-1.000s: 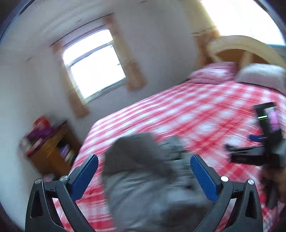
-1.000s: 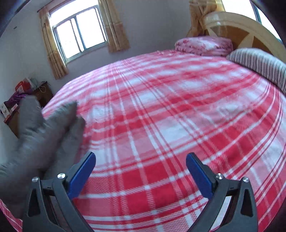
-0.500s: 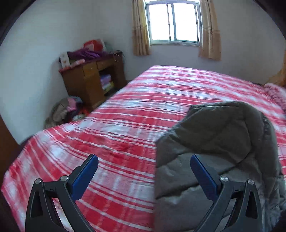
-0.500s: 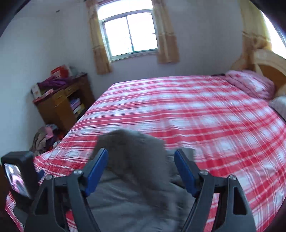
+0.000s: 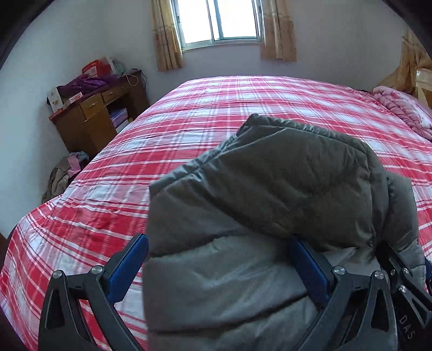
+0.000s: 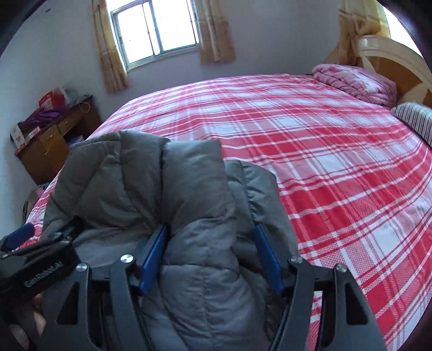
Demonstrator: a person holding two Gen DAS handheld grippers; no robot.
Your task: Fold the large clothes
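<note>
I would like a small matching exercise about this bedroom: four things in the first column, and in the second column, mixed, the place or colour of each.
Things:
1. grey padded jacket
2. wooden desk
3. pink quilt
4. window

Descriptions:
A. folded by the headboard
B. between two yellow curtains
C. between the blue fingers of both grippers
D. against the wall beside the bed, with clutter on top

Pairs: 1-C, 2-D, 3-A, 4-B
</note>
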